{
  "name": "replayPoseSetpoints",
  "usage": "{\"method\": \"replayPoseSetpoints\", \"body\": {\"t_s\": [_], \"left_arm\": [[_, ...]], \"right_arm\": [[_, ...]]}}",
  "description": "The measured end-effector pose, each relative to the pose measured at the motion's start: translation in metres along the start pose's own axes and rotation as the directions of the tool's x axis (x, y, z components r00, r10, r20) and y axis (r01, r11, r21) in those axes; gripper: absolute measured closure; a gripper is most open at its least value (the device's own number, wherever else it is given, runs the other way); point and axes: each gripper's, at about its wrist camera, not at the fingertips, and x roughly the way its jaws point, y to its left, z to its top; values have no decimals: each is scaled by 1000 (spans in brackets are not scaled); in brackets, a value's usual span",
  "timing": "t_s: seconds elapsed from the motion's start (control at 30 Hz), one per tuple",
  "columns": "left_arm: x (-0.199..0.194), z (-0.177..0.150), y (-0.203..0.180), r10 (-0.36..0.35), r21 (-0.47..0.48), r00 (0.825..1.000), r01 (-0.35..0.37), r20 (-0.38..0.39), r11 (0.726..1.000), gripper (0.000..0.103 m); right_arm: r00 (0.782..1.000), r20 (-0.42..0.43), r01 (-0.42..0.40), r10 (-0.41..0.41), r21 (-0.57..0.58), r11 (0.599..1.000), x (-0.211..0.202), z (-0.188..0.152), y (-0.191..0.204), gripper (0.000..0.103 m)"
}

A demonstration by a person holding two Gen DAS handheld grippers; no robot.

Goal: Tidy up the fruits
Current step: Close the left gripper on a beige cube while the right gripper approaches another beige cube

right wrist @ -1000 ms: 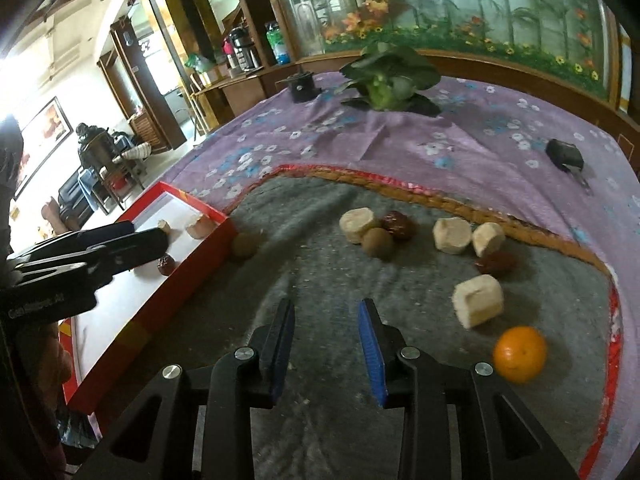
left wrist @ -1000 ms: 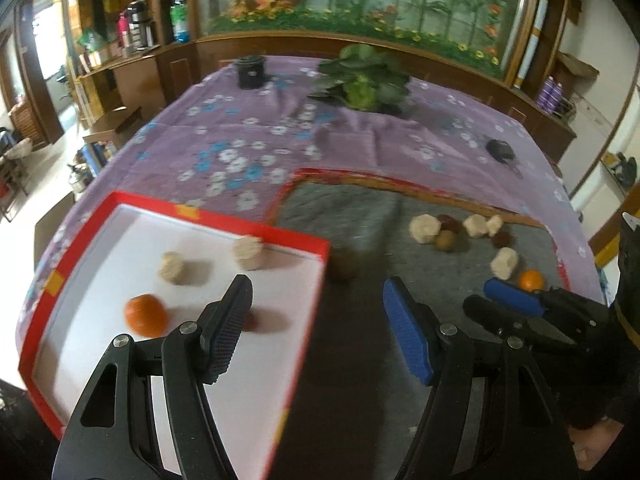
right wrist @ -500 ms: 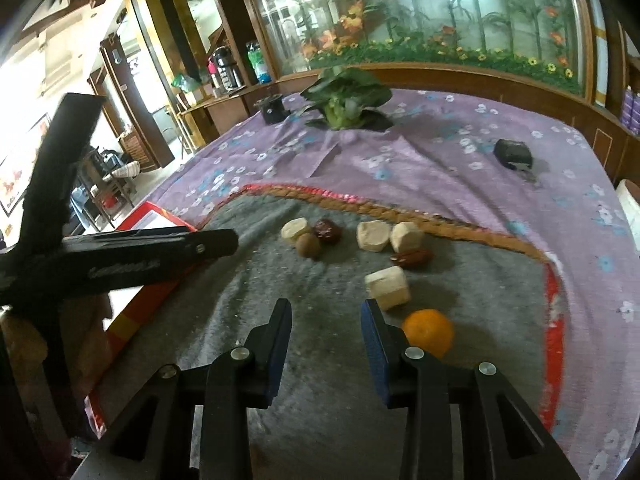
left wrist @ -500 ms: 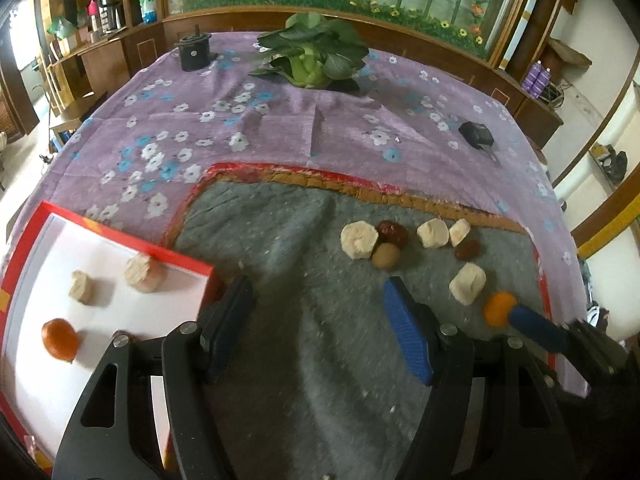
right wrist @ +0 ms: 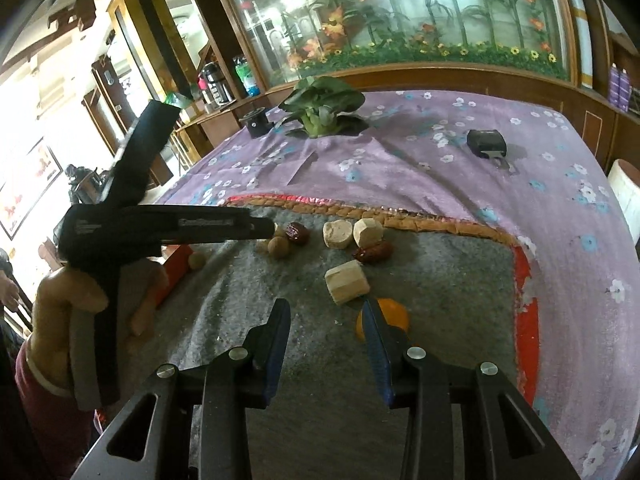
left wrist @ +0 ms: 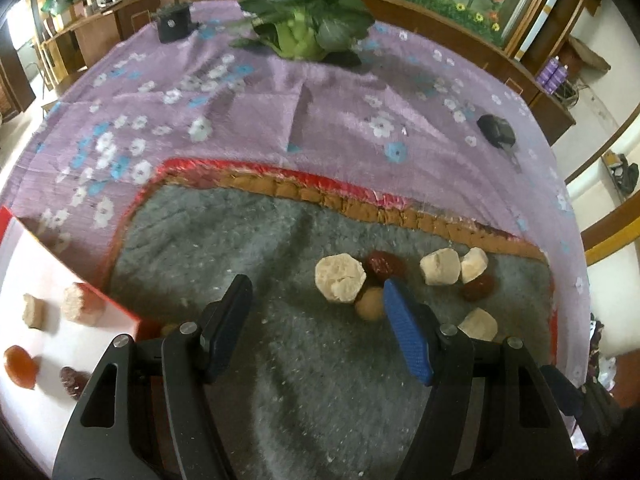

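Loose fruits lie on the grey mat (left wrist: pixel 240 248): a pale chunk (left wrist: pixel 340 278), a red date (left wrist: pixel 384 262), a small brown round fruit (left wrist: pixel 370 308), more pale chunks (left wrist: pixel 440 266) and another date (left wrist: pixel 478 288). My left gripper (left wrist: pixel 316 316) is open and empty just short of them. A red-rimmed white tray (left wrist: pixel 24 264) at the left holds two pale chunks, an orange (left wrist: pixel 18 366) and a date. My right gripper (right wrist: pixel 326 334) is open and empty, near a pale chunk (right wrist: pixel 346 282) and an orange (right wrist: pixel 386 318).
A purple flowered cloth (left wrist: pixel 280 104) covers the table. A leafy green vegetable (left wrist: pixel 308 28), a black round object (left wrist: pixel 172 24) and a black key fob (left wrist: pixel 496 130) lie at the back. A brown fruit (right wrist: pixel 197 260) lies beside the tray's corner. Wooden cabinets surround the table.
My left gripper has swung right from over the tray to the fruit cluster on the mat. My right gripper has moved closer to the pale chunk and the orange.
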Motion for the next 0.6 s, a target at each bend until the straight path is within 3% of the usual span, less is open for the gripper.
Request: {"method": "replayPoseSetpoints", "body": {"t_s": [0.1,0.3,0.47,0.6], "left_arm": [[7,2,0,-43,-24,999,42,-21,999,35],[14,9,4,-60,-69,998,57,-33,996,33],[14,2,-5,-60,-14,998,60,-21,998,32],[15,9,9,-113,-94,993,109,-38,990,32]], "right_arm": [[1000,0,-2,2,4,1000,0,0,-2,67],[1000,1,-3,3,13,1000,-1,-1,-5,67],[1000,0,-5,5,8,1000,1,0,-5,66],[1000,2,-7,7,10,1000,0,0,-5,66]]}}
